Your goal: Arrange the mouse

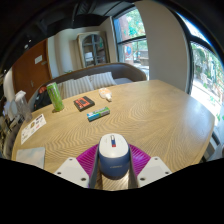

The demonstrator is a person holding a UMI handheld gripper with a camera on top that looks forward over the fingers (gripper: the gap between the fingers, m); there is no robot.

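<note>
A white and blue computer mouse [113, 155] sits between my gripper's [113, 163] two fingers, its nose pointing away from me over the wooden table [150, 115]. Both magenta pads [86, 160] press against the mouse's sides with no gap showing, so the gripper is shut on it. Whether the mouse rests on the table or is lifted off it I cannot tell.
Beyond the fingers lie a dark teal box [98, 113], a white object [105, 95], a dark red-edged item [83, 103] and a green bottle [55, 96]. Papers [33, 127] lie at the table's left side. A couch [95, 82] and windows [130, 35] stand behind the table.
</note>
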